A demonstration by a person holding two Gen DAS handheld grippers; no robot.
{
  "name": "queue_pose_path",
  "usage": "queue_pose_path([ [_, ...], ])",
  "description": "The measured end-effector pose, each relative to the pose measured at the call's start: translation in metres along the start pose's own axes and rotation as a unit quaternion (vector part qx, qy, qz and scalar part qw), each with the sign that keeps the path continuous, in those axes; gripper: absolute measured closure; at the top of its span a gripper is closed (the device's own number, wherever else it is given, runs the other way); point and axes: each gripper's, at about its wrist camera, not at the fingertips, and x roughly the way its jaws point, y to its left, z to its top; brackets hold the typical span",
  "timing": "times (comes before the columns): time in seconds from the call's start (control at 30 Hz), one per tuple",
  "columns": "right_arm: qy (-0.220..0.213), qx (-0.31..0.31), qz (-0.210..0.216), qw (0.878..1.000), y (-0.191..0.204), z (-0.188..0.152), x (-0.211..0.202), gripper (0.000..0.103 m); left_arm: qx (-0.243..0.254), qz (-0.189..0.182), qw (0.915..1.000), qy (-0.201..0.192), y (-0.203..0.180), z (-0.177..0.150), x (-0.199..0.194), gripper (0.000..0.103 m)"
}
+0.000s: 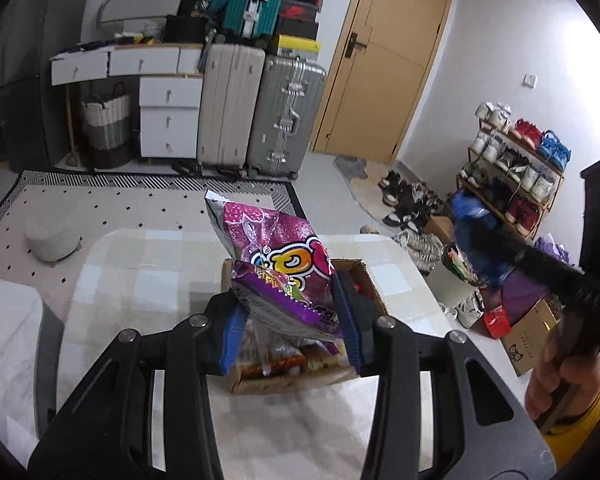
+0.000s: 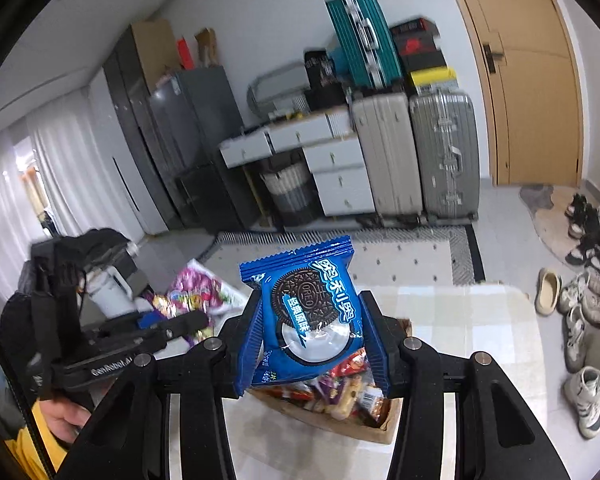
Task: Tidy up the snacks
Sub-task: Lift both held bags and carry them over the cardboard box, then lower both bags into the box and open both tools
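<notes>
Purple candy bag (image 1: 284, 276) pinched in my left gripper (image 1: 292, 320) | blue Oreo pack (image 2: 304, 312) pinched in right gripper (image 2: 312, 336) | cardboard snack box (image 2: 384, 434) directly beneath both.

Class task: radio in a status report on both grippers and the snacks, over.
Left gripper shut on purple candy bag. Right gripper shut on blue Oreo pack. Both held above cardboard box full of snacks. Nothing in the way.
</notes>
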Motion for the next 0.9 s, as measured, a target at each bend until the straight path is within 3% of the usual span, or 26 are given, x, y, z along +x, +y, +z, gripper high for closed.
queue_pose_path([
  [0.23,0.079,-0.006,-0.018,0.997,-0.023,-0.019,0.08,0.057,-0.009,-0.003,0.9992,0.039,-0.003,0.024,0.093,0.065],
  [0.47,0.135,-0.025,-0.027,0.99,-0.035,-0.052,0.128,0.057,-0.014,-0.002,0.9982,0.059,0.0,0.028,0.146,0.065],
  [0.67,0.144,-0.028,-0.045,0.988,-0.049,-0.065,0.144,0.057,-0.015,-0.003,0.9981,0.059,-0.001,0.028,0.165,0.065],
  [0.9,0.129,-0.019,-0.034,0.991,-0.048,-0.062,0.132,0.056,-0.007,-0.012,0.9969,0.077,-0.009,0.016,0.181,0.065],
])
